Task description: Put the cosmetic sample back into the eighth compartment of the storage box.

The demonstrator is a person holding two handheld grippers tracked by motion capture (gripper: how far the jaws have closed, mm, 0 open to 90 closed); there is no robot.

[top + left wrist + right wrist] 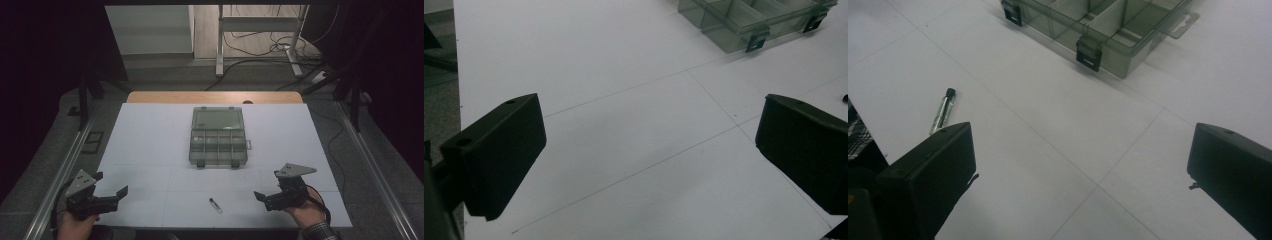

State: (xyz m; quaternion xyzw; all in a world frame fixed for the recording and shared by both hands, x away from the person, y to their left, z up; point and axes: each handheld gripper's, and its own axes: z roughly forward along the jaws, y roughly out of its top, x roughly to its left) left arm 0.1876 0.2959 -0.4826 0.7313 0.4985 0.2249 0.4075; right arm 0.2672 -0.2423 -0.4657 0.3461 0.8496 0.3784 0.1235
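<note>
The right gripper hangs low over the near edge of the desk, jaws spread wide and empty; the left gripper is likewise wide open with nothing in it. Between them, in the high view, lies a small vial, with the clear compartment box open farther back. In the left gripper view, the box sits ahead beyond bare desk. In the right gripper view, the vial lies flat, glass-bodied with a dark cap, just beyond its left jaw. The approach seems barely begun; next, swing over the vial and close.
</note>
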